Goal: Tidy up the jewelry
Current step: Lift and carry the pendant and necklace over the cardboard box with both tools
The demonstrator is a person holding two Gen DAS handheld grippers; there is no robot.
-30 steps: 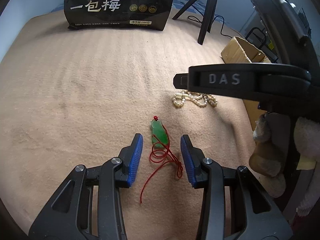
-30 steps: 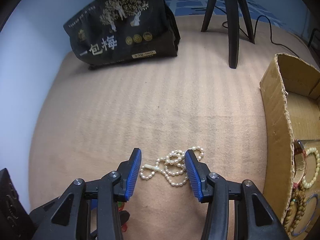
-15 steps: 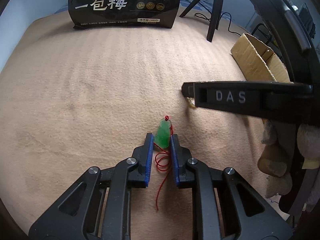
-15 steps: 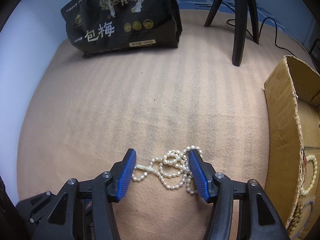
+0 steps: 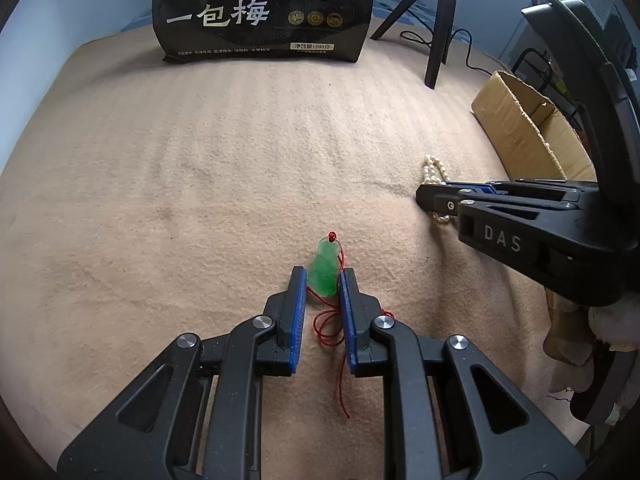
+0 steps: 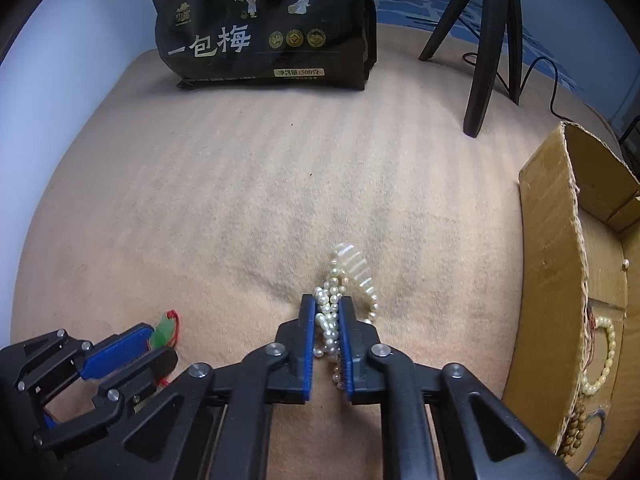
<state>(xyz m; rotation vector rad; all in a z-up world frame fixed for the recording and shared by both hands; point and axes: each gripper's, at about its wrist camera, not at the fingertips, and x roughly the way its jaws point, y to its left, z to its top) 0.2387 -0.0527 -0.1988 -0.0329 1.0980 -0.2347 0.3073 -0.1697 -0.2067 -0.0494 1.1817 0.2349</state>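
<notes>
A green jade pendant (image 5: 326, 270) on a red cord (image 5: 330, 330) sticks up between the blue pads of my left gripper (image 5: 323, 280), which is shut on it just above the tan blanket. It also shows in the right wrist view (image 6: 163, 332). My right gripper (image 6: 327, 310) is shut on a bunched white pearl necklace (image 6: 334, 292). In the left wrist view the right gripper (image 5: 430, 196) comes in from the right with pearls (image 5: 434, 172) above its tip. A cardboard box (image 6: 560, 280) at the right holds several bead bracelets (image 6: 600, 360).
A black snack bag (image 6: 264, 28) stands at the back of the blanket. A black tripod (image 6: 488, 40) with a cable stands at the back right. The box also shows at the right in the left wrist view (image 5: 524, 128).
Both grippers were open around their pieces a second ago. The left has shut on the pendant and tipped it up. The right has shut on the pearls and bunched them.
</notes>
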